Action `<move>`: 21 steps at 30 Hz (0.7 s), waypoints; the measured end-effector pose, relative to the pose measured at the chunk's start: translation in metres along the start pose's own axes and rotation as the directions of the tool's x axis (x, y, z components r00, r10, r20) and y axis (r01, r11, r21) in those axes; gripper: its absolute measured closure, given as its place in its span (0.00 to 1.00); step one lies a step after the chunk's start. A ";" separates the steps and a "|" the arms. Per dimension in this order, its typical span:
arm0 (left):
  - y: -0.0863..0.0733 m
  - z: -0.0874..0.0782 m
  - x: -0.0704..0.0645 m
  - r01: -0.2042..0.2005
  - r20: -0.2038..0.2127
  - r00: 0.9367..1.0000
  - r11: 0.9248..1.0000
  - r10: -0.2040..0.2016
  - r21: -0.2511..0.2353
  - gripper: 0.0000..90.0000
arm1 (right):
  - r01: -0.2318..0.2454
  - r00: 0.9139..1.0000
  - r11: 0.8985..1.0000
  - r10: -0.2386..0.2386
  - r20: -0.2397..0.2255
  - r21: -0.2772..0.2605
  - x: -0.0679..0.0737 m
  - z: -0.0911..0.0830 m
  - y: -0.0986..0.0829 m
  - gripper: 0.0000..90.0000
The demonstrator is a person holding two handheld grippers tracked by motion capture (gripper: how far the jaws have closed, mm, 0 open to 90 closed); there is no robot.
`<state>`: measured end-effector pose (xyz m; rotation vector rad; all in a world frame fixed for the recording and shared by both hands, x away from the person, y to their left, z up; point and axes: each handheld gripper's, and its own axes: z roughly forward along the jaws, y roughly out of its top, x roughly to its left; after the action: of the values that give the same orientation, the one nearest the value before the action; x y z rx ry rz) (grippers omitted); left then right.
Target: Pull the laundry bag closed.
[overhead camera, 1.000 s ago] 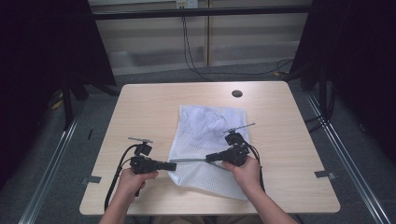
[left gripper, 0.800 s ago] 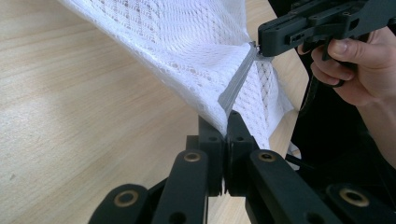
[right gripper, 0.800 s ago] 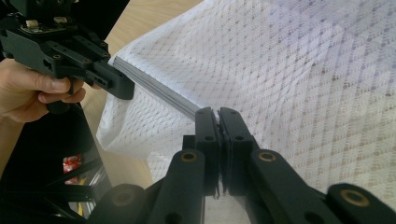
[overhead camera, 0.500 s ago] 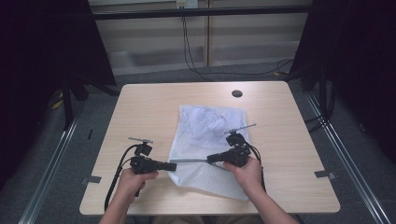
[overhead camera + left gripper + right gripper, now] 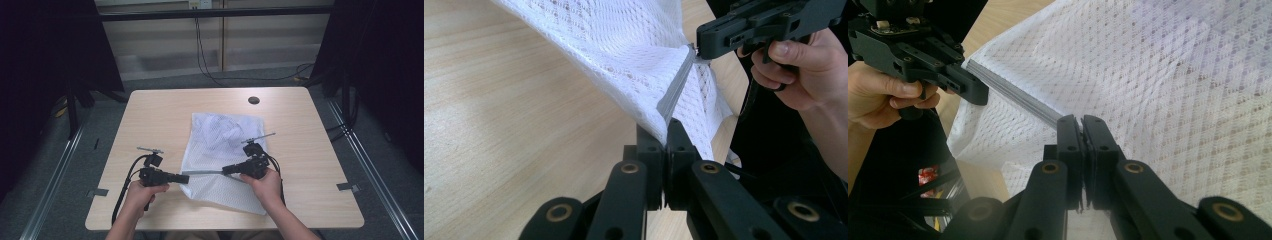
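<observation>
White mesh-cloth bag point(image 5: 225, 155) on matt wood-grain table point(image 5: 150, 120).

No text, label, brand, number or sign can be read anywhere.

Bare table point(image 5: 165, 115) left & behind mesh bag point(image 5: 220, 145) (unobstructed).

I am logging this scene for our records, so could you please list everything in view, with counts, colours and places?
Mesh laundry bag: one, white, lying on the middle of the table, its near part lifted.
Zipper: one, grey, stretched taut between the two grippers along the bag's near edge.
Table: one, light wood, with a dark round hole near its far edge.
Cables: several, black, on the grey floor beyond the table.
Left gripper: one, black, jaws shut on the zipper's end.
Right gripper: one, black, jaws shut on the zipper's other end.
Hands: two, at the near edge.
</observation>
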<state>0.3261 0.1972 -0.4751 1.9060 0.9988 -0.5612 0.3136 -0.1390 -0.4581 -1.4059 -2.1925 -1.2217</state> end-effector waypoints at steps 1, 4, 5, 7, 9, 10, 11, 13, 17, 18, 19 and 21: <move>0.000 0.000 0.000 -0.001 -0.002 1.000 1.000 0.001 -0.002 0.98 | -0.001 1.000 1.000 0.001 -0.002 -0.001 0.000 0.000 0.000 0.97; 0.000 0.000 0.001 0.002 0.005 1.000 1.000 -0.002 -0.002 0.98 | -0.004 1.000 1.000 0.004 -0.005 0.000 0.000 -0.001 0.000 0.97; 0.000 0.000 0.001 -0.001 0.005 1.000 1.000 0.001 -0.001 0.98 | -0.005 1.000 1.000 0.005 -0.006 -0.001 0.000 -0.001 0.000 0.97; 0.000 0.000 0.001 0.001 0.005 1.000 1.000 -0.001 -0.003 0.98 | -0.007 1.000 1.000 0.007 -0.005 -0.005 -0.001 -0.002 0.000 0.97; 0.000 -0.001 0.001 -0.002 0.002 1.000 1.000 0.003 -0.004 0.98 | -0.011 1.000 1.000 0.011 -0.008 -0.005 -0.001 -0.002 0.001 0.97; 0.000 -0.001 0.001 0.000 0.008 1.000 1.000 0.000 0.000 0.98 | -0.010 1.000 1.000 0.010 -0.007 -0.005 -0.001 -0.002 0.001 0.97; 0.000 -0.001 0.001 -0.001 0.008 1.000 1.000 0.001 -0.001 0.98 | -0.009 1.000 1.000 0.009 -0.008 -0.004 -0.001 -0.002 0.001 0.97; 0.000 -0.001 0.001 -0.002 0.007 1.000 1.000 0.002 -0.001 0.98 | -0.009 1.000 1.000 0.009 -0.008 -0.004 -0.001 -0.002 0.001 0.97; 0.000 -0.003 0.001 0.006 0.005 1.000 1.000 -0.006 -0.004 0.98 | -0.011 1.000 1.000 0.011 0.006 -0.001 -0.003 -0.004 0.000 0.97; 0.000 -0.003 0.002 0.001 0.002 1.000 1.000 -0.001 -0.004 0.98 | -0.015 1.000 1.000 0.015 0.000 -0.006 -0.004 -0.004 0.000 0.97; 0.000 -0.004 0.002 0.002 0.003 1.000 1.000 -0.002 -0.004 0.98 | -0.020 1.000 1.000 0.020 0.003 -0.005 -0.005 -0.006 -0.001 0.97; -0.001 -0.004 0.003 0.006 0.001 1.000 1.000 -0.006 -0.007 0.98 | -0.016 1.000 1.000 0.016 0.005 -0.009 -0.005 -0.007 -0.001 0.97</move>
<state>0.3270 0.2023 -0.4751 1.8966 1.0057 -0.5610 0.3138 -0.1474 -0.4574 -1.4286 -2.1780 -1.2251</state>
